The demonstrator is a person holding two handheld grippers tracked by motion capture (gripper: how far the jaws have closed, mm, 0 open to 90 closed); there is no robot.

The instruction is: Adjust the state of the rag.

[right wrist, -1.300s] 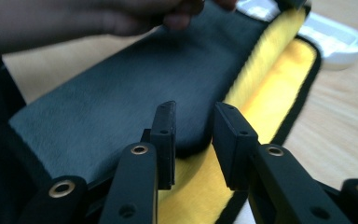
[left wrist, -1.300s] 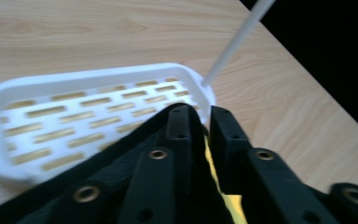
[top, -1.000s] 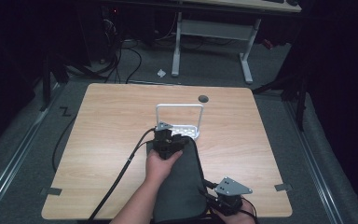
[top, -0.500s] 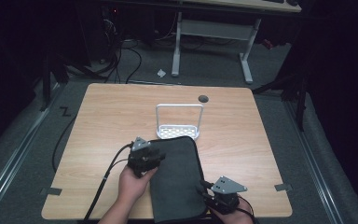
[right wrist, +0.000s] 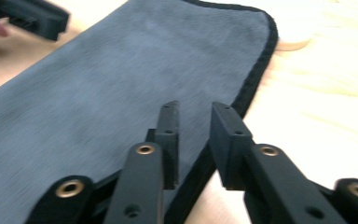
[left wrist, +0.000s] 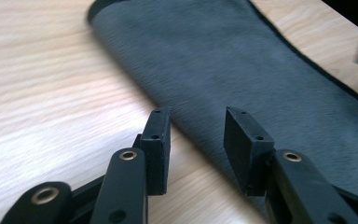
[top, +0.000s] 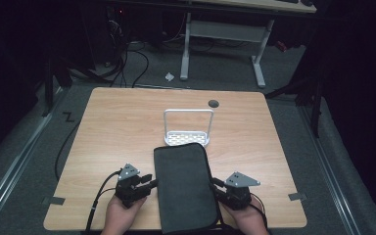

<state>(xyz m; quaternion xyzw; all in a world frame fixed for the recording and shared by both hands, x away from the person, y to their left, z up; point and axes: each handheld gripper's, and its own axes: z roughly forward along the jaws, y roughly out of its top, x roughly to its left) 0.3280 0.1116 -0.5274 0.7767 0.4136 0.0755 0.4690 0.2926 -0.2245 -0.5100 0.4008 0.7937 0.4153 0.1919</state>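
Note:
A dark grey folded cloth [top: 186, 188] lies flat on the wooden table [top: 117, 127], reaching from the front edge up to a white wire rack [top: 188, 128]. My left gripper [top: 144, 185] sits at the cloth's left edge. In the left gripper view its jaws [left wrist: 196, 126] stand apart astride that folded edge [left wrist: 261, 70], one over bare wood and one over cloth, having just been closing. My right gripper [top: 218, 188] is at the right edge. Its jaws [right wrist: 193, 119] have a narrow gap over the black hem [right wrist: 256, 74] and have just been closing, with no pad pressing the cloth.
The rack's pale base [right wrist: 293, 32] touches the cloth's far end. A small dark round hole [top: 213, 103] sits near the table's far edge. Cables trail off the front left corner. Bare wood lies left and right of the cloth.
My left hand has pulled back from the cloth's far end by the rack to its left edge near the front. My right gripper has edged in toward the right hem.

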